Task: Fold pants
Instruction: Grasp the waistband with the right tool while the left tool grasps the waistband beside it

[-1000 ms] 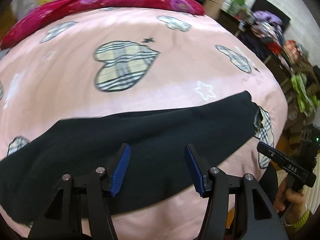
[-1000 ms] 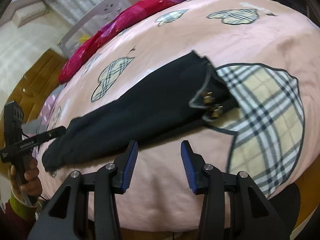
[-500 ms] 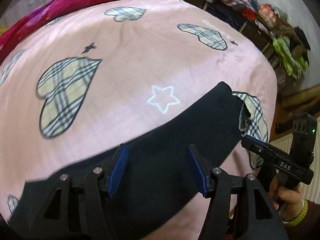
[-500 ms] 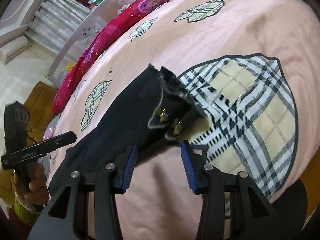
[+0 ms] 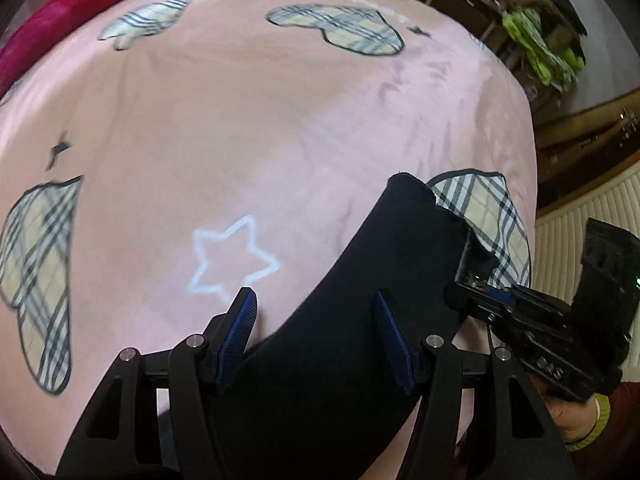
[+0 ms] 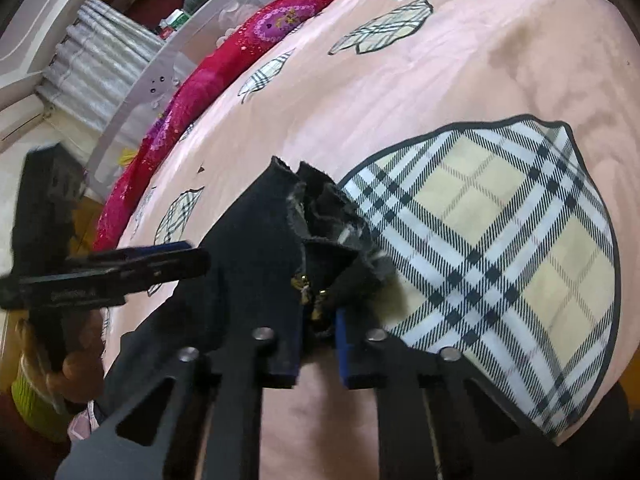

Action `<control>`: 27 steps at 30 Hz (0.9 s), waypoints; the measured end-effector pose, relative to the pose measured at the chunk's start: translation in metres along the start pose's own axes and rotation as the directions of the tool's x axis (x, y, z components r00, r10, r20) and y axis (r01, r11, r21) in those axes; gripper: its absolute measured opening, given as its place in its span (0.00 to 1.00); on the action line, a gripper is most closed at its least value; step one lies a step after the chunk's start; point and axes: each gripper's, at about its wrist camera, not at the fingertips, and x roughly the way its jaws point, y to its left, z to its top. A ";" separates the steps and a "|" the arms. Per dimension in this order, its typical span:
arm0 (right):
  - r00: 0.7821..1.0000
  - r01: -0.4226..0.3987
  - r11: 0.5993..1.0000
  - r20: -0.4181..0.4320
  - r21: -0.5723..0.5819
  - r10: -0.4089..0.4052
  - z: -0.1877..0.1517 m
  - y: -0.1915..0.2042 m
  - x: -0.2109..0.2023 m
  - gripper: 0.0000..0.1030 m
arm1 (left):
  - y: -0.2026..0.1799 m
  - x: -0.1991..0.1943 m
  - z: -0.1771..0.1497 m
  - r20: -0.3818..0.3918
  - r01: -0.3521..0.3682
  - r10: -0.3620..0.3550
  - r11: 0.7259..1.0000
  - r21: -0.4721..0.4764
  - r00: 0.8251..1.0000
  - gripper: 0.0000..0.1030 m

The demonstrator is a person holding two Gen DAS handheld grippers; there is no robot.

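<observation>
— While the black pants (image 5: 360,320) lay in a long narrow strip along the near edge of the pink bedspread (image 5: 280,120), how far along did the folding look?

— Early to middle, I judged. The strip suggested the legs were already laid one over the other lengthwise, but the waist end still lay far out over the plaid heart (image 6: 500,248), so the crosswise folds were left to do.

— What were the two tools doing?

— In the right wrist view, the right gripper (image 6: 318,344) had its blue pads nearly together, pinching the rumpled waistband by the little brass fastenings. The left gripper (image 5: 316,328) hung spread wide over the middle of the fabric, holding nothing.

— And against the earlier pictures?

— A second before, both tools hovered spread and short of the cloth, and the right one had only pink sheet between its pads. Half a second before, it had reached the waistband without closing. By this moment it had clamped down. The left tool had swung right along the pants meanwhile, so the white star (image 5: 232,256) sat just ahead of its left pad.
</observation>
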 end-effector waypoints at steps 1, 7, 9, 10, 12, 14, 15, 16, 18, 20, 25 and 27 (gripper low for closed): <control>1.000 -0.001 1.000 0.004 -0.011 0.001 0.000 0.000 -0.002 0.11 | -0.002 0.005 0.003 -0.014 0.004 -0.004 1.000 0.009 1.000 0.60; 0.998 -0.055 0.998 0.003 0.029 0.055 0.003 -0.021 -0.011 0.10 | -0.025 0.028 0.019 -0.077 0.060 -0.053 0.994 0.094 0.996 0.60; 0.998 -0.067 0.997 0.002 0.035 0.067 0.000 -0.024 -0.013 0.10 | -0.034 0.036 0.022 -0.101 0.087 -0.075 0.989 0.122 0.992 0.56; 0.997 -0.071 0.997 -0.001 0.035 0.071 -0.002 -0.025 -0.013 0.10 | -0.039 0.040 0.023 -0.111 0.097 -0.082 0.986 0.138 0.990 0.53; 0.997 -0.075 0.997 -0.004 0.036 0.075 -0.001 -0.025 -0.010 0.10 | -0.050 0.046 0.025 -0.123 0.118 -0.097 0.978 0.175 0.988 0.33; 0.997 -0.073 0.997 -0.006 0.026 0.073 -0.003 -0.025 -0.011 0.10 | -0.056 0.048 0.027 -0.119 0.125 -0.103 0.972 0.198 0.988 0.27; 0.998 -0.068 0.998 -0.003 0.012 0.068 -0.004 -0.023 -0.012 0.10 | -0.057 0.048 0.026 -0.113 0.132 -0.110 0.971 0.202 0.987 0.24; 0.998 -0.063 0.998 -0.001 -0.002 0.063 -0.005 -0.021 -0.012 0.10 | -0.057 0.048 0.026 -0.104 0.136 -0.117 0.970 0.203 0.988 0.22; 0.998 -0.065 0.998 0.003 -0.013 0.065 -0.005 -0.020 -0.014 0.10 | -0.057 0.045 0.023 -0.079 0.140 -0.126 0.969 0.202 0.989 0.18; 0.997 -0.078 0.997 0.006 -0.017 0.078 -0.005 -0.018 -0.016 0.10 | -0.057 0.039 0.020 -0.052 0.139 -0.132 0.971 0.195 0.990 0.15; 0.990 -0.133 0.990 0.032 -0.053 0.135 0.003 -0.003 -0.028 0.10 | -0.046 0.012 0.015 0.029 0.183 -0.189 0.973 0.137 0.982 0.14; 0.988 -0.145 0.986 0.036 -0.079 0.149 0.006 0.006 -0.032 0.10 | -0.040 -0.001 0.012 0.067 0.199 -0.208 0.973 0.118 0.976 0.14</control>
